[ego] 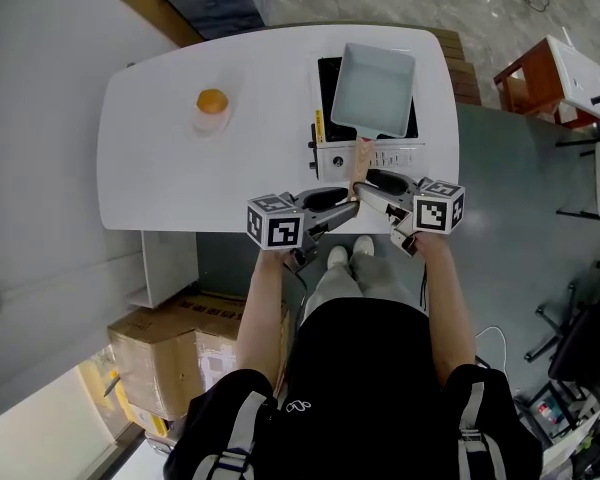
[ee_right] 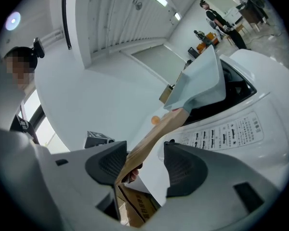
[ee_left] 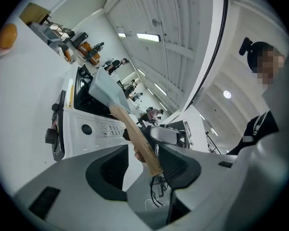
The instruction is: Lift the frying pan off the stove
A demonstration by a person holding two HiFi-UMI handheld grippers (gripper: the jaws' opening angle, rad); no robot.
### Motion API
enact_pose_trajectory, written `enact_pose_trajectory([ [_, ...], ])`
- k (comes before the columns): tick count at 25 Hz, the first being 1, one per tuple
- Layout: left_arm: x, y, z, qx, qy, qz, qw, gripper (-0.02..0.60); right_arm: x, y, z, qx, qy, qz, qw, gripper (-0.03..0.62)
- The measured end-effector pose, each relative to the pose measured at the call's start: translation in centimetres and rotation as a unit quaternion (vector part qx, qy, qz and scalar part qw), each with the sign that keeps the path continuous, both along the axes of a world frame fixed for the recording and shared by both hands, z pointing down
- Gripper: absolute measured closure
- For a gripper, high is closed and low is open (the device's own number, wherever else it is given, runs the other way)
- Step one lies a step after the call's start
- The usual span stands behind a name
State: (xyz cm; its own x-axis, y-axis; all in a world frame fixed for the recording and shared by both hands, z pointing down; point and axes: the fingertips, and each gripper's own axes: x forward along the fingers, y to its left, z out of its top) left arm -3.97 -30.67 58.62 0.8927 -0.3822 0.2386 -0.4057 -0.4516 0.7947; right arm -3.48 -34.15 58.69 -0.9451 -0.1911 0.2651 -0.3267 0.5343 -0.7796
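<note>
A square pale frying pan (ego: 375, 90) sits on the white stove (ego: 380, 155) at the table's right side. Its wooden handle (ego: 361, 160) points back at me. The left gripper (ego: 345, 206) and the right gripper (ego: 375, 190) meet at the handle's end from either side. In the left gripper view the handle (ee_left: 135, 134) runs between the wide jaws, close against the right pad, with a gap on the left. Over in the right gripper view the handle (ee_right: 156, 131) lies near the left pad, clear of the right one. Both grippers are open.
An orange (ego: 212, 101) rests on a small dish at the left of the white table (ego: 180, 178). Cardboard boxes (ego: 180, 348) stand on the floor under the table's left end. A red stool (ego: 540, 78) is off to the right.
</note>
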Motion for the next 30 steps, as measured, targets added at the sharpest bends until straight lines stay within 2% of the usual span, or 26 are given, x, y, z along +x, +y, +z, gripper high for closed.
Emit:
enact_pose_trajectory([
  [5, 0.9, -0.3, -0.2, 0.008, 0.012, 0.009, 0.9999, 0.397, -0.7, -0.9, 0.1, -0.020, -0.041, -0.003, 0.999, 0.376],
  [13, 1.8, -0.4, -0.4, 0.025, 0.001, -0.001, 0.9997, 0.396, -0.5, -1.2, -0.3, -0.049, -0.088, 0.019, 0.995, 0.414],
  [17, 2.1, -0.4, -0.4, 0.037, -0.008, 0.000, 0.9993, 0.397, -0.2, -1.2, -0.3, -0.041, -0.087, 0.019, 0.995, 0.418],
  [23, 2.5, -0.4, -0.8, 0.047, 0.006, -0.016, 0.9987, 0.400, 0.2, -1.2, -0.5, -0.031, -0.085, 0.023, 0.996, 0.418],
  [27, 2.8, 0.0, -1.1, 0.058, -0.006, -0.015, 0.9982, 0.400, 0.5, -0.8, -0.8, -0.023, -0.076, 0.024, 0.997, 0.416],
  [30, 3.2, 0.3, -1.5, 0.062, 0.000, -0.017, 0.9979, 0.400, 0.9, -0.5, -1.1, -0.020, -0.075, 0.026, 0.997, 0.414],
])
